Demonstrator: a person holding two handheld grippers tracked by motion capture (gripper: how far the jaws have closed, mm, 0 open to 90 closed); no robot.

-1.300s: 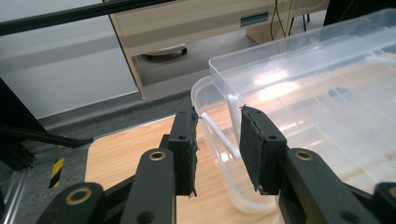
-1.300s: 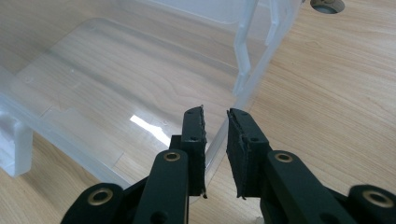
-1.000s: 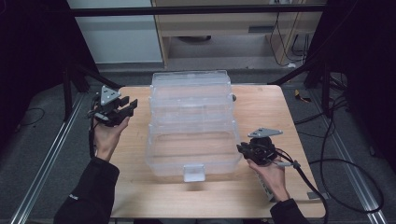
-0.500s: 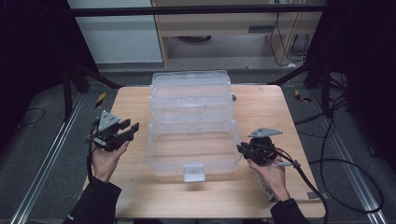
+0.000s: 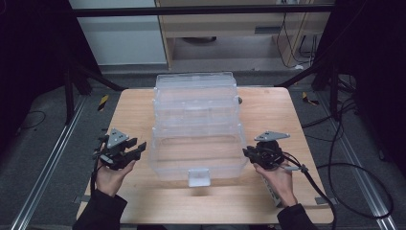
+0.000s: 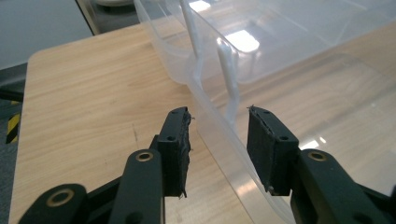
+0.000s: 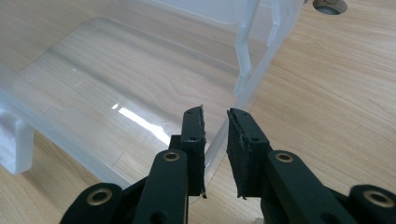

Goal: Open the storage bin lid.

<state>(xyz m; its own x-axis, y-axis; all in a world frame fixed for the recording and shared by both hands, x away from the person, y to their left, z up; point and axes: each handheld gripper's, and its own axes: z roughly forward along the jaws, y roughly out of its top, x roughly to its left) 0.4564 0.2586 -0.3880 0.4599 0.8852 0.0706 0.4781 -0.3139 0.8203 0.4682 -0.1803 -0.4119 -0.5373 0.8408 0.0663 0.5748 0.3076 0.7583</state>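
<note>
At the table's centre, a clear plastic storage box point(image 5: 197, 129) sits between two hand-held grippers. A lopsided lift could tip it, since the left gripper point(image 6: 219, 140) has just been widening, its jaws straddling the box's side wall without pressing. The right gripper point(image 7: 215, 140) stands narrow, its pads around the opposite rim, apparently pinching it.

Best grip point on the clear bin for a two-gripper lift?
Probably the thin upper rim of the clear bin, at its two short ends, one gripper per side, each coming in from outside. The wall is thin enough to fit between the jaws: the right gripper and left gripper already straddle it.
</note>
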